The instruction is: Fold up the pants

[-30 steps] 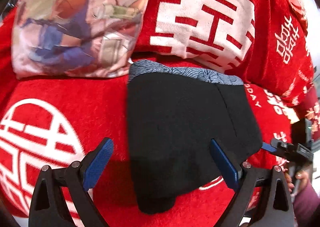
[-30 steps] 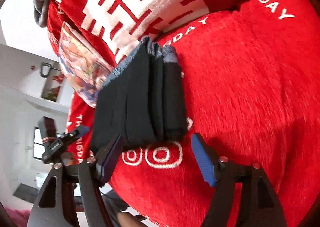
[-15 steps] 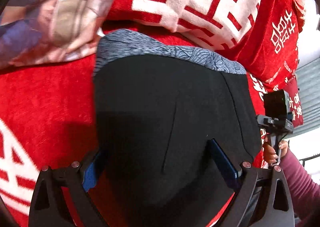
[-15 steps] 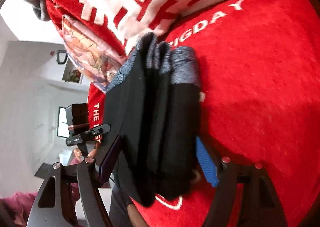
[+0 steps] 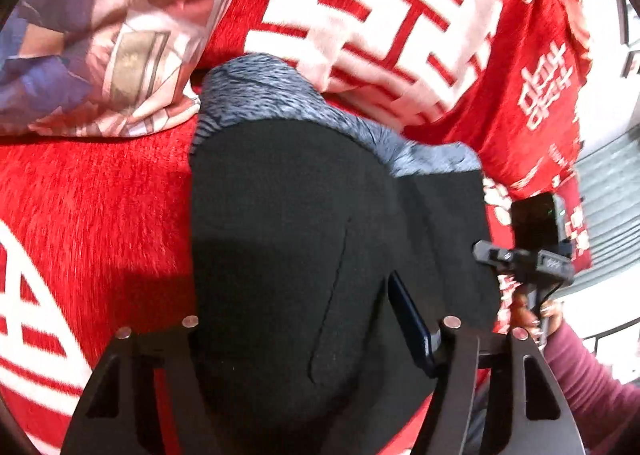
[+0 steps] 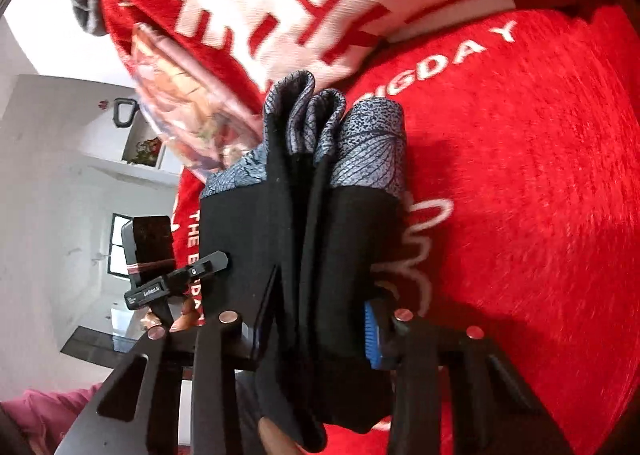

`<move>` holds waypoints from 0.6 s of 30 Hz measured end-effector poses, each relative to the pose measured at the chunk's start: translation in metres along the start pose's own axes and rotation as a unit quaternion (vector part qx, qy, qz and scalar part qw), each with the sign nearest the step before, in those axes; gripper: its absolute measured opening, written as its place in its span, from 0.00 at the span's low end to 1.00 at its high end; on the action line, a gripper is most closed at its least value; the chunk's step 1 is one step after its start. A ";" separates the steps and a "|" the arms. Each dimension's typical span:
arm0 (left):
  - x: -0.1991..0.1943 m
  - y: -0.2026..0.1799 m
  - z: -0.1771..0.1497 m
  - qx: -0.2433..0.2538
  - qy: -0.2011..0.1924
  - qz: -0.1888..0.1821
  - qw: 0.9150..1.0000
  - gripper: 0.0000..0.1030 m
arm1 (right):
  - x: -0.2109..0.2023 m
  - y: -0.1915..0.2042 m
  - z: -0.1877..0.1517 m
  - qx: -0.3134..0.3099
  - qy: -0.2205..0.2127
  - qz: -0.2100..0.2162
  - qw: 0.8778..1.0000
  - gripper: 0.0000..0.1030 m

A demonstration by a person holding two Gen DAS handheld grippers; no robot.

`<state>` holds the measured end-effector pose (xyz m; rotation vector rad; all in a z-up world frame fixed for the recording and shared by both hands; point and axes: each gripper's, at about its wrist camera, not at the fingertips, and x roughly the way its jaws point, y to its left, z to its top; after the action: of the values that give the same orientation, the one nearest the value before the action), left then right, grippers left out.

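The folded pants (image 5: 304, 247) lie on the red cover (image 5: 100, 207), a thick black bundle with a grey-blue patterned band at the far end, and from the right wrist view the stack (image 6: 320, 247) shows its layers edge-on, the patterned ends fanned out at the top. The left gripper (image 5: 312, 331) straddles the bundle and its jaws are closing, cloth between them; the blue pad on one side presses into the black fabric, the other finger is hidden under the cloth. The right gripper (image 6: 316, 327) is closing too, and both pads squeeze the stack from either side. Each gripper shows in the other's view, held by a hand with a pink sleeve (image 5: 592, 371) behind it. Out from the pants, the red cover carries white lettering and round white motifs, and a big red cushion (image 5: 400, 15) with a bold white character leans right behind the bundle, touching its patterned end. A pillow (image 5: 100, 35) printed in pastel cartoon colours sits just beside it. Beyond the edge, white walls (image 6: 48, 183), a dark window and a small framed picture (image 6: 144, 145) are visible.
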<state>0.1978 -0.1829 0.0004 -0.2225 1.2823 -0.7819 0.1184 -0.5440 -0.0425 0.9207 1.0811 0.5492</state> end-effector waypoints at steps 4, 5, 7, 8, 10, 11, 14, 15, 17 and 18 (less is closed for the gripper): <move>-0.024 -0.022 -0.011 0.029 -0.001 0.012 0.999 0.67 | -0.006 0.024 -0.013 -0.005 0.007 0.013 1.000 0.38; -0.031 -0.025 -0.015 0.034 -0.003 0.015 0.999 0.67 | -0.009 0.028 -0.018 -0.002 0.006 0.020 1.000 0.38; -0.041 -0.027 -0.024 0.035 -0.008 0.018 0.999 0.67 | -0.013 0.033 -0.030 0.006 -0.001 0.035 0.999 0.38; -0.045 -0.027 -0.029 0.035 -0.010 0.019 0.999 0.67 | -0.014 0.034 -0.036 0.011 -0.002 0.040 0.999 0.38; -0.048 -0.025 -0.039 0.045 -0.012 0.034 0.998 0.67 | -0.013 0.036 -0.049 0.014 -0.001 0.043 0.999 0.38; -0.045 -0.024 -0.042 0.048 -0.011 0.044 0.998 0.67 | -0.011 0.038 -0.053 0.007 0.002 0.035 0.999 0.38; -0.030 -0.009 -0.056 0.045 -0.003 0.106 0.993 0.67 | 0.004 0.029 -0.067 0.011 0.018 -0.031 0.999 0.42; -0.025 -0.002 -0.061 0.034 0.001 0.131 0.991 0.69 | 0.009 0.024 -0.070 0.020 0.023 -0.061 0.998 0.47; -0.034 0.005 -0.065 0.013 -0.018 0.128 0.992 0.71 | 0.007 0.022 -0.075 0.021 0.011 -0.086 0.996 0.49; -0.042 0.005 -0.065 0.007 -0.031 0.138 0.990 0.71 | 0.003 0.025 -0.077 0.018 0.002 -0.093 0.995 0.49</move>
<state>0.1369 -0.1355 0.0104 -0.0548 1.2167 -0.5425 0.0503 -0.5011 -0.0355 0.8402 1.1701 0.3782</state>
